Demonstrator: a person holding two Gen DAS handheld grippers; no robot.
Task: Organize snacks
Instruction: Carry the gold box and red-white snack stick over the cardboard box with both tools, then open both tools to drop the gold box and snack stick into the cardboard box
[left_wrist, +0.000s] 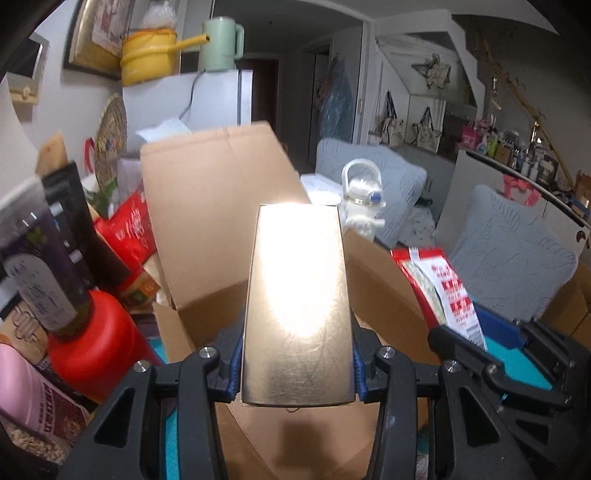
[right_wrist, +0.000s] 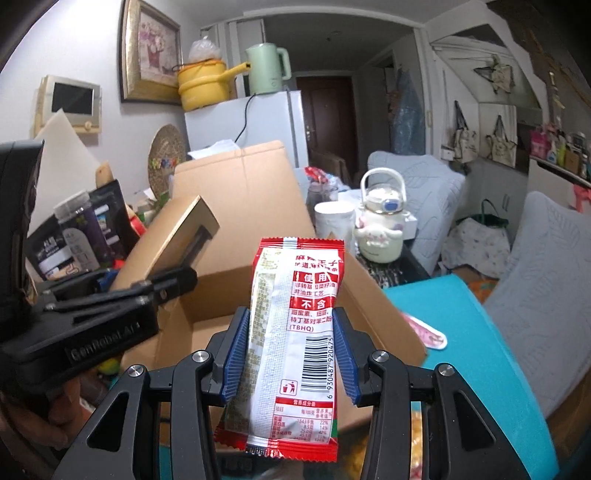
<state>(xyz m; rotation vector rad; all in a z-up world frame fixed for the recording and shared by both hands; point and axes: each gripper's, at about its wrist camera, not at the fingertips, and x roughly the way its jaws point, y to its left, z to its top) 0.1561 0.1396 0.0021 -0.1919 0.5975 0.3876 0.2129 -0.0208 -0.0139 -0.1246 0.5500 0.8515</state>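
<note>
My left gripper (left_wrist: 297, 363) is shut on a shiny gold box (left_wrist: 298, 295), held flat above the open cardboard box (left_wrist: 218, 199). The gold box (right_wrist: 184, 236) and the left gripper (right_wrist: 155, 284) also show at the left of the right wrist view, over the cardboard box (right_wrist: 251, 206). My right gripper (right_wrist: 290, 354) is shut on a red and white snack packet (right_wrist: 295, 339), held upright above the box's near edge. That packet (left_wrist: 441, 291) shows at the right of the left wrist view, with the right gripper (left_wrist: 491, 354) below it.
A dark jar (left_wrist: 40, 266) on a red lid (left_wrist: 92, 347), red packets (left_wrist: 129, 229) and a pink bag (left_wrist: 26, 384) crowd the left. A white character bottle (right_wrist: 380, 225) and a mug (right_wrist: 332, 221) stand behind the box. A teal surface (right_wrist: 461, 332) lies at the right.
</note>
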